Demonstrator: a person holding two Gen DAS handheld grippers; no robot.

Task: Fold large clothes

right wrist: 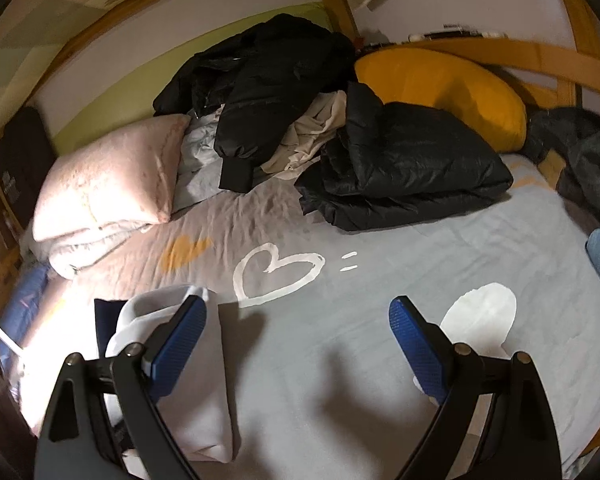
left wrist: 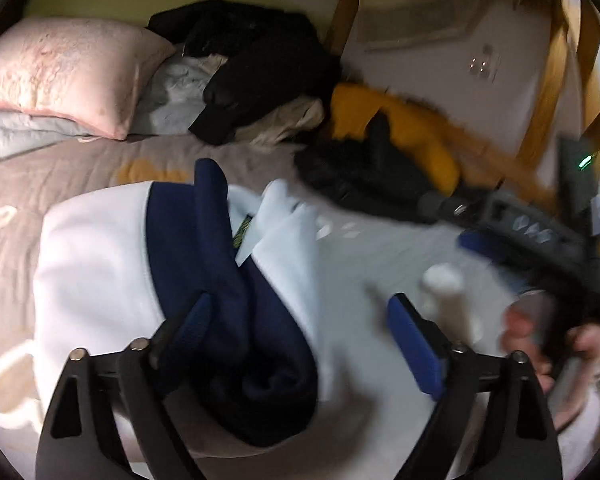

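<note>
Under your left gripper (left wrist: 300, 340) lies a white and navy garment (left wrist: 228, 280) of soft, matt knit cloth. Your gripper fingers (right wrist: 176, 344) are matt black plastic with blue pads of fine rough texture and shiny metal pins at the joints. The bedsheet (right wrist: 380, 320) is smooth matt cloth, slightly wrinkled, with printed shapes. The pink pillow (right wrist: 108, 176) looks fuzzy and plush. The folded black jacket (right wrist: 404, 168) has a slick, faintly glossy quilted shell. The yellow cushion (right wrist: 444, 88) is matt cloth. The bed frame (right wrist: 540, 56) is smooth, warm-toned wood.
</note>
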